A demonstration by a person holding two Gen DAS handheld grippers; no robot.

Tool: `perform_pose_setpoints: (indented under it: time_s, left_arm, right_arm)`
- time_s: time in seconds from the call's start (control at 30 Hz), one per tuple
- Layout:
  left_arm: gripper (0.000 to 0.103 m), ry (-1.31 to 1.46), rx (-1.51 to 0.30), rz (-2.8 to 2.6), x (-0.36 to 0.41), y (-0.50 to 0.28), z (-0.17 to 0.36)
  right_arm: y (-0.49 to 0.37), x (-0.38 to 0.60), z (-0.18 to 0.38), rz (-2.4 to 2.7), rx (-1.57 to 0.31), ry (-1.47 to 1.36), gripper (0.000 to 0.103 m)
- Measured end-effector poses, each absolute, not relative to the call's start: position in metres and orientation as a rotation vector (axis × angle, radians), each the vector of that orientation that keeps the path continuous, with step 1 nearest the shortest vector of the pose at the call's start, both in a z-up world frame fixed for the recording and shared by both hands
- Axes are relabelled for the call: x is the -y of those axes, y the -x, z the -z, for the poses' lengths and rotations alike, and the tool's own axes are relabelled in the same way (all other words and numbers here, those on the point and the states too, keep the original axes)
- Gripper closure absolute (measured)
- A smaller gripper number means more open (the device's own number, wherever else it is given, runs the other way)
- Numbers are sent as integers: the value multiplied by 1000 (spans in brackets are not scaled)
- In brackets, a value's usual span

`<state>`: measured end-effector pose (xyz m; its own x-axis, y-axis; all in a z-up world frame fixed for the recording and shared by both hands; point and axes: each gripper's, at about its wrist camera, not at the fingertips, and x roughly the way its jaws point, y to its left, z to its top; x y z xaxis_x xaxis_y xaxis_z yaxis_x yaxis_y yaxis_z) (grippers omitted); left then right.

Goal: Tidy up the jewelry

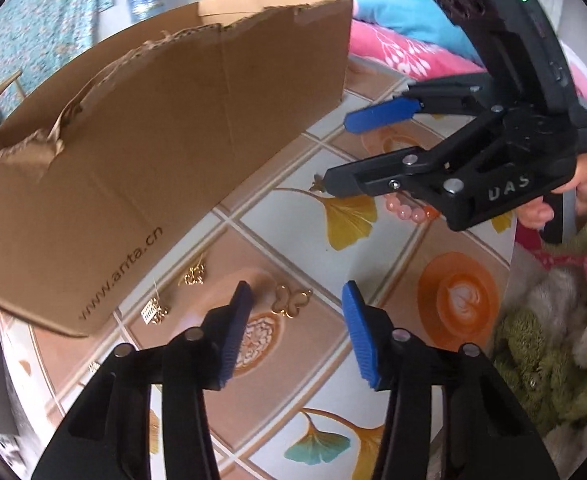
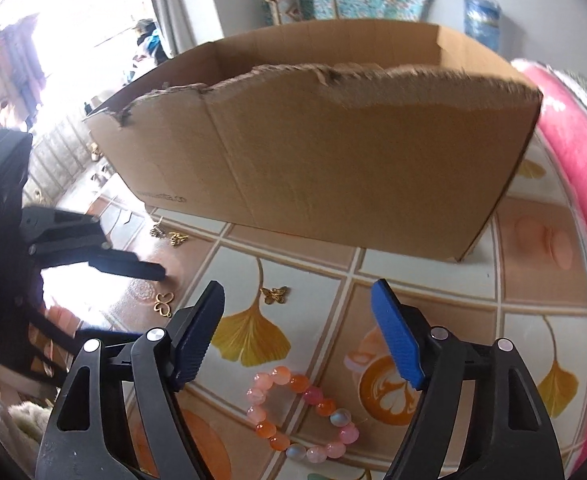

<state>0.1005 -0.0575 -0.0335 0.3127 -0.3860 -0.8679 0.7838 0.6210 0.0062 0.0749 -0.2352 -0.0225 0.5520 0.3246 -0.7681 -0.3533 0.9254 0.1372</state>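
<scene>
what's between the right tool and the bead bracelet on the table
Nothing visible. The bead bracelet lies bare on the tablecloth just below the right tool, whose open fingers hold nothing.

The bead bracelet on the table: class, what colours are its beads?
The bead bracelet has pink, orange and pale translucent beads, clearest in the right wrist view.

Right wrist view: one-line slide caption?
Right tool open above a bead bracelet and butterfly charm on the tablecloth, before a torn box.
</scene>
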Motion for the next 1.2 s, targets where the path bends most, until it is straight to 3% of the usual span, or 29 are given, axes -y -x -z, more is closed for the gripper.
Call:
perform_pose_setpoints:
  time_s: [0.23,0.5,0.77,1.2]
  left_arm:
    - [80,-564,-1040,837,66,-105,31]
    - [80,-641,-1118,853,85,-117,31]
    - [92,-694,-1122,874,106,-117,30]
    - [93,-699,-1056,852,96,-94,32]
  right_arm:
    - [-72,227,20,-450,-893,67,37]
    - [-73,228,18,-461,-881,65,37]
    - [-74,231,20,-467,-884,55,37]
    - [-78,231,19,-461,-879,59,37]
